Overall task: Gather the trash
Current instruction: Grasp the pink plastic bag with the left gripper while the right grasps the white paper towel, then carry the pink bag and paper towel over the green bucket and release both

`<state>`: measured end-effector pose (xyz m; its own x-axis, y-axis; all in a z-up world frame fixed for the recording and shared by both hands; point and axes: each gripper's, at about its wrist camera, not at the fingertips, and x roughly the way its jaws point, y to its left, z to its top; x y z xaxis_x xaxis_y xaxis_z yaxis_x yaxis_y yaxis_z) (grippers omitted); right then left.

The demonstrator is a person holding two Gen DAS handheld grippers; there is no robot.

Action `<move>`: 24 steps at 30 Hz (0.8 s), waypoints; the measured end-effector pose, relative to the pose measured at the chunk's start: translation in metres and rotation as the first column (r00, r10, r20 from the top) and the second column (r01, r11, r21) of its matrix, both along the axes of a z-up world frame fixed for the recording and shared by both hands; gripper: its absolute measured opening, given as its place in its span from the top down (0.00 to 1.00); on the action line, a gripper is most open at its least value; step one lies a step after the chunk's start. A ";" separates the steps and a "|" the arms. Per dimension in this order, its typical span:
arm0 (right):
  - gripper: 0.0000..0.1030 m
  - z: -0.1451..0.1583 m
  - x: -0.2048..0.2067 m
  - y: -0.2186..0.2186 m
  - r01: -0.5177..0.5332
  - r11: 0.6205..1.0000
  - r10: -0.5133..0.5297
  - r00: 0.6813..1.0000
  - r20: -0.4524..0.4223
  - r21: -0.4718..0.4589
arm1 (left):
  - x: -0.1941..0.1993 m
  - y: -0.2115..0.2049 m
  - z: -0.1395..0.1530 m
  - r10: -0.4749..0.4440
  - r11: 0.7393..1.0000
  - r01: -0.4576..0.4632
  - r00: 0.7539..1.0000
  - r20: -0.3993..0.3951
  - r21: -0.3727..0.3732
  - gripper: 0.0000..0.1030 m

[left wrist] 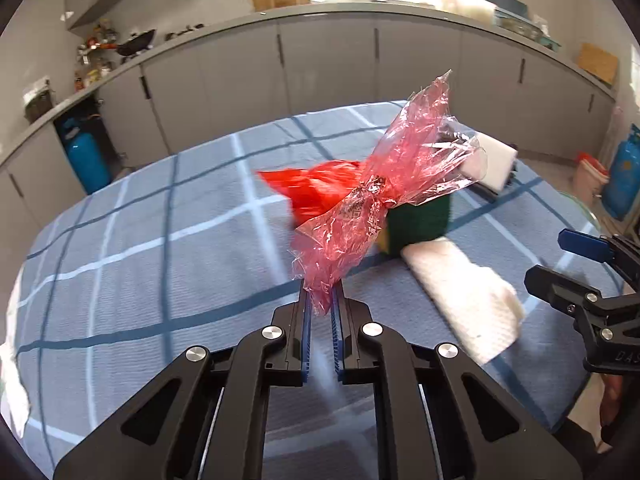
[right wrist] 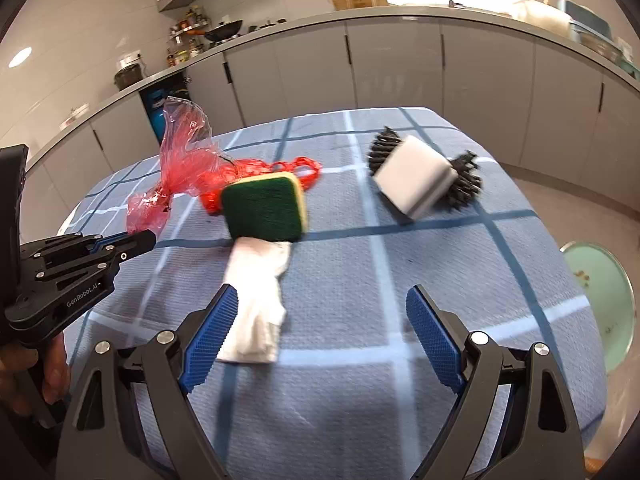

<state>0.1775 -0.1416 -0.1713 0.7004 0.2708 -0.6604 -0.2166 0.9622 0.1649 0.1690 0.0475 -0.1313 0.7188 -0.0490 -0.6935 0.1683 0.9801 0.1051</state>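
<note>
The left gripper [left wrist: 320, 292] is pinching the lower end of a crumpled red transparent wrapper [left wrist: 384, 192] between its blue ribbed pads [left wrist: 307, 312]. The two fingers are standing almost pressed together, with only the thin film between them. The wrapper is rising clear of the tablecloth [left wrist: 140, 260] and is fanning out above the fingertips, its twisted waist lying above the grip point. In the right wrist view the same gripper [right wrist: 148, 236] is showing at the left edge, jaws closed on the wrapper [right wrist: 180, 160], and a hand [right wrist: 52, 364] is gripping its handle.

The right gripper [right wrist: 320, 300] is hovering over the blue checked tablecloth [right wrist: 360, 240] with its fingers spread wide. Nothing is lying between the pads as a held item. The left blue pad [right wrist: 212, 328] is overlapping, in the picture, the edge of a folded white paper towel [right wrist: 256, 300]; whether it is touching the towel cannot be told.

On the cloth, a green and yellow scouring sponge [right wrist: 264, 208] is resting at the far end of the paper towel. A red mesh bag [right wrist: 280, 170] is lying behind the sponge. A white block sponge [right wrist: 412, 176] is sitting well to the right, with a dark bristled item [right wrist: 464, 184] beside it. A pale green round bin [right wrist: 600, 300] is standing beyond the table's right edge.
</note>
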 end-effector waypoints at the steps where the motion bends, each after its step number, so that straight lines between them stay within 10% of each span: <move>1: 0.17 0.000 0.002 0.004 -0.009 1.000 0.009 1.000 0.001 -0.001 | 0.000 0.002 0.001 0.018 1.000 -0.018 1.000 0.006 0.014 0.90; 10: 0.21 -0.017 0.017 0.039 -0.093 0.995 0.092 0.995 -0.043 -0.032 | 0.013 0.020 -0.006 0.110 0.994 -0.109 0.994 -0.016 0.021 0.90; 16: 0.75 -0.028 0.014 0.049 -0.149 0.988 0.145 0.985 -0.090 -0.039 | 0.015 0.022 -0.010 0.121 0.993 -0.121 0.992 -0.033 0.008 0.90; 24: 0.86 -0.011 -0.003 0.039 -0.144 0.989 0.143 0.989 -0.042 -0.023 | 0.008 0.021 0.006 0.122 0.992 -0.122 0.993 -0.002 -0.011 0.90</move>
